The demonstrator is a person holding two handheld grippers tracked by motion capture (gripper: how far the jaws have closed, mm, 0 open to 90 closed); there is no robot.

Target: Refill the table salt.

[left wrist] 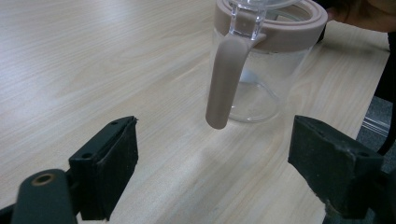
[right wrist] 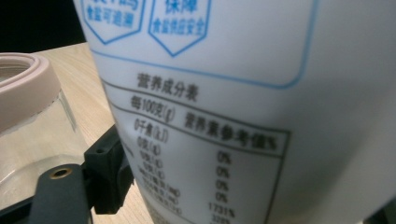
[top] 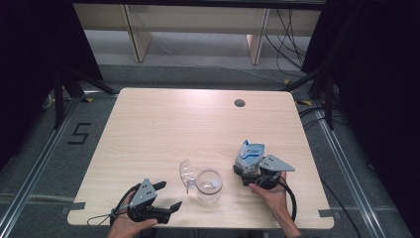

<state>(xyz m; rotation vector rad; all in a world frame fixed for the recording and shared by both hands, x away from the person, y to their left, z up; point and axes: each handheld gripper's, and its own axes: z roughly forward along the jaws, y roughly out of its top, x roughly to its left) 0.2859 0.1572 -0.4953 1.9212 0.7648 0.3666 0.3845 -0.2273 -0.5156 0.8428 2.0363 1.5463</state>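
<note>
Right gripper view: tool around bag

One jar, one bag, two claws.

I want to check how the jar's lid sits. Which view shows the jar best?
The high view: the whole jar stands on the table, lid flipped open at its left. The left gripper view shows its body, pink rim and clasp close up, top cut off. The right gripper view catches just an edge beside the bag.
</note>
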